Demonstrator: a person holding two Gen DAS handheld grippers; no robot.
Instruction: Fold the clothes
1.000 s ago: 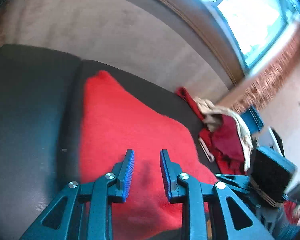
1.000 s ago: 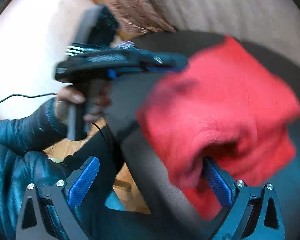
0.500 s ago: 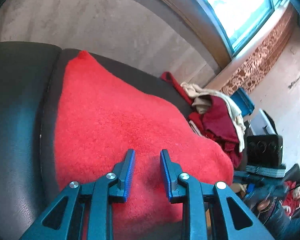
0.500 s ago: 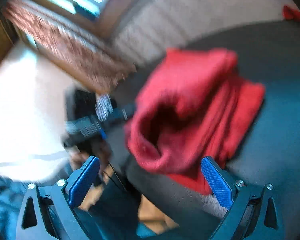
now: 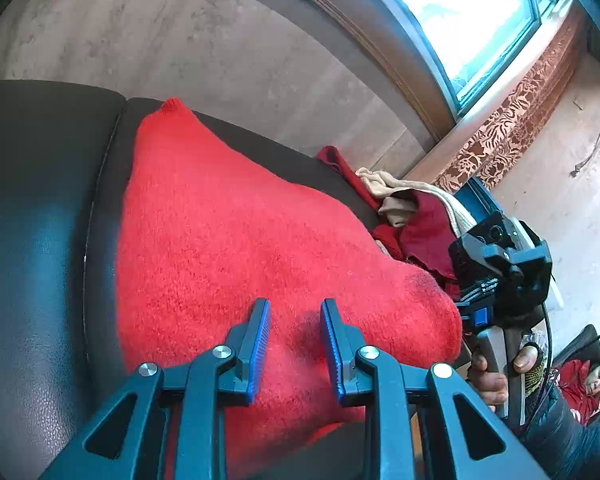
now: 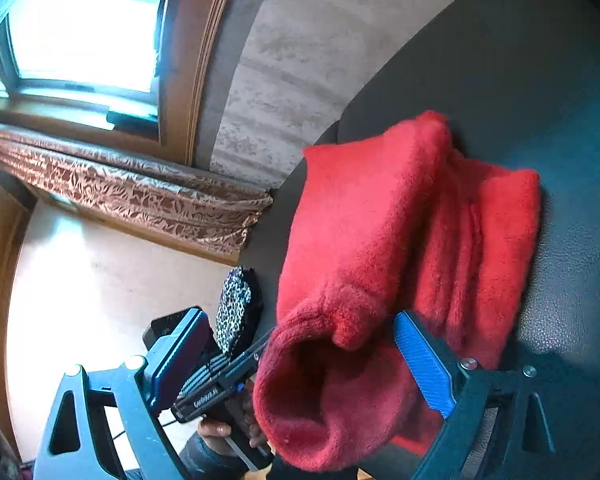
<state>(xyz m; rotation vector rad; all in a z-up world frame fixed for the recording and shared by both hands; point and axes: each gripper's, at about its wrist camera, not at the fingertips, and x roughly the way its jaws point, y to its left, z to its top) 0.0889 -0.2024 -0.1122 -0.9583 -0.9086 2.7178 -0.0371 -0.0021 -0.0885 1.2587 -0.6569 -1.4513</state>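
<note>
A red fleece garment (image 5: 236, 240) lies folded on a black leather seat (image 5: 32, 240). My left gripper (image 5: 295, 304) hovers just over its near part, jaws a narrow gap apart with nothing pinched between the pads. In the right wrist view the garment (image 6: 380, 220) shows stacked layers and a rolled open end (image 6: 312, 396) hanging at the seat's edge. My right gripper (image 6: 300, 320) straddles that rolled end, its jaws wide and closing. The right pad (image 6: 420, 364) lies beside the cloth; the left pad (image 6: 176, 356) is apart from it.
A pile of dark red and beige clothes (image 5: 416, 216) sits at the seat's far right end. Behind are a grey wall (image 5: 220, 40), a window (image 5: 472, 12) and a patterned curtain (image 5: 512, 120). A person in red (image 5: 588, 376) lies low at the right. A leopard-print item (image 6: 234, 312) is on the floor.
The right gripper has rolled and swung round, and the garment's rolled end now sits between its slightly narrower jaws. The left gripper sank a little over the garment.
</note>
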